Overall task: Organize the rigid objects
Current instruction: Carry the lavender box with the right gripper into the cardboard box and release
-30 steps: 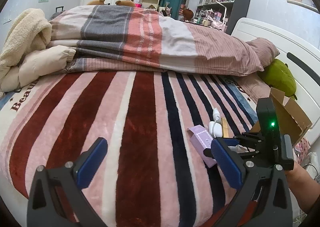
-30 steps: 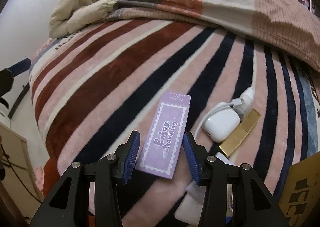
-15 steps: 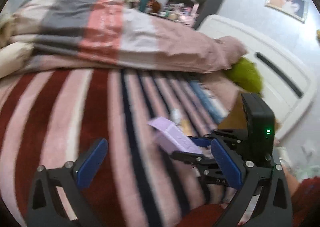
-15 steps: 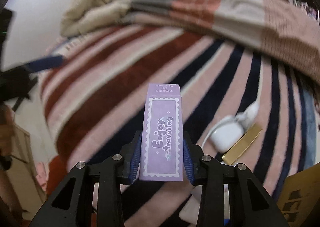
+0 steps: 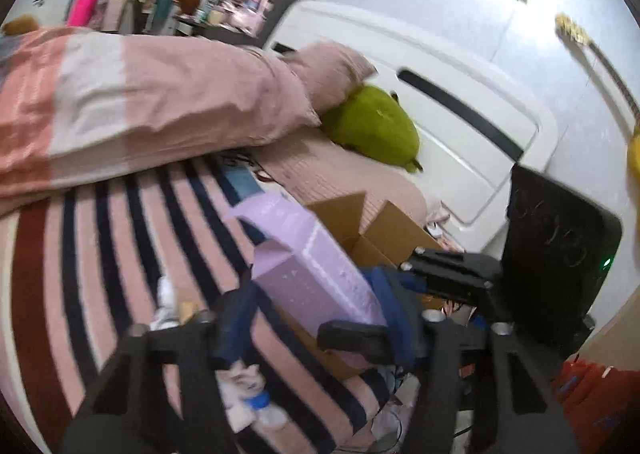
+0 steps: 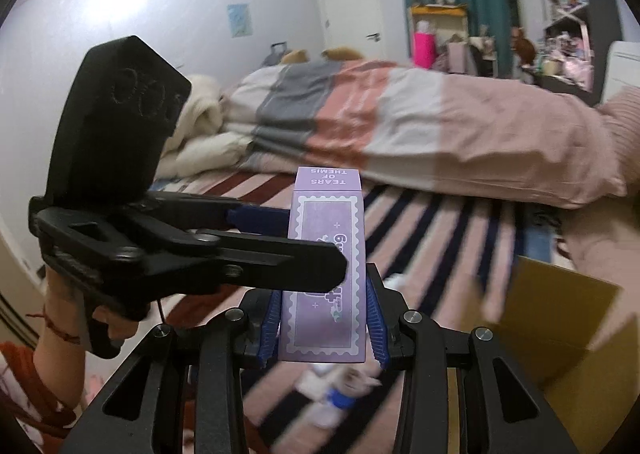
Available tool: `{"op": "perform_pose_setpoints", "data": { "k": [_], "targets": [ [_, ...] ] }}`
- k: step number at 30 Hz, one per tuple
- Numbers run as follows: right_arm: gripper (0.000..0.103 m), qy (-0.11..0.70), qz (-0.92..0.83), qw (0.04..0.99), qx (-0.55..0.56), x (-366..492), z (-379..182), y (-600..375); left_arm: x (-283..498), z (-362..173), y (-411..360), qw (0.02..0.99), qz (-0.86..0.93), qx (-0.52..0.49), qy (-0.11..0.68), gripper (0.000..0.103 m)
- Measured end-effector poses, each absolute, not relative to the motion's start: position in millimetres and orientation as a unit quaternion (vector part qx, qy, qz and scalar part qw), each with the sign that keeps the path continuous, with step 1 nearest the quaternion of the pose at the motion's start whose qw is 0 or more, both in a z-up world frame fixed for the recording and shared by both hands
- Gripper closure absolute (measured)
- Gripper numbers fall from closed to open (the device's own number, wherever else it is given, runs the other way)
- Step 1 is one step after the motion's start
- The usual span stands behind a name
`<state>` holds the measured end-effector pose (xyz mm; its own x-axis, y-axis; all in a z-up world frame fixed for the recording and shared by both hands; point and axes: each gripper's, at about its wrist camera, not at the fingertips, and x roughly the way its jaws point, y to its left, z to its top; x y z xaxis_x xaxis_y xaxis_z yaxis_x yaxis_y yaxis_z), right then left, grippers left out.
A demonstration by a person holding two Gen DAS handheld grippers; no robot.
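A purple "Enjoy traveling" box [image 6: 326,266] is held up in the air above the striped bed. My right gripper [image 6: 323,328] is shut on its lower end. My left gripper [image 5: 316,318] comes in from the left in the right wrist view [image 6: 280,238], its blue fingers on either side of the box's middle [image 5: 308,266]. The fingers look close to the box; I cannot tell whether they press on it. An open cardboard box [image 5: 384,230] stands on the bed just beyond, also at the right in the right wrist view [image 6: 560,330].
Small white items [image 6: 340,390] and a white charger [image 5: 166,294] lie on the striped blanket [image 5: 100,254]. A folded quilt [image 6: 380,126], a green plush [image 5: 372,130] and the white headboard [image 5: 460,126] lie behind.
My right gripper lifted the purple box off the bed and swung it up toward the cardboard box. My left gripper moved in around the box's middle.
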<state>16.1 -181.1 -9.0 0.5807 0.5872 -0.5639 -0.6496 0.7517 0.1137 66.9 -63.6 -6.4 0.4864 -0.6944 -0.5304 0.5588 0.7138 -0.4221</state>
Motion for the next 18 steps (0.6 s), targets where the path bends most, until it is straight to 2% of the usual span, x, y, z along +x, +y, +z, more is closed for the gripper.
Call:
{"op": "perform_pose_setpoints", "data": {
  "k": [7, 13, 15, 16, 17, 18],
  "targets": [
    [0.070, 0.320, 0.295, 0.900, -0.020, 30, -14, -258, 97, -11, -152, 0.826, -0.401, -0.071, 0.391, 0.060],
    [0.070, 0.359, 0.256, 0.897, -0.015, 45, -24, -299, 114, -25, -190, 0.808, -0.411, -0.053, 0.419, 0.059],
    [0.069, 0.370, 0.250, 0.895, -0.017, 47, -27, -305, 114, -27, -196, 0.814, -0.400, -0.039, 0.419, 0.048],
    [0.069, 0.376, 0.246, 0.893, -0.015, 49, -27, -306, 114, -26, -198, 0.820, -0.392, -0.032, 0.417, 0.034],
    [0.068, 0.379, 0.239, 0.894, -0.014, 49, -29, -309, 113, -25, -195, 0.825, -0.385, -0.027, 0.413, 0.025],
    [0.068, 0.383, 0.232, 0.894, -0.017, 51, -30, -310, 112, -23, -191, 0.829, -0.381, -0.027, 0.409, 0.024]
  ]
}}
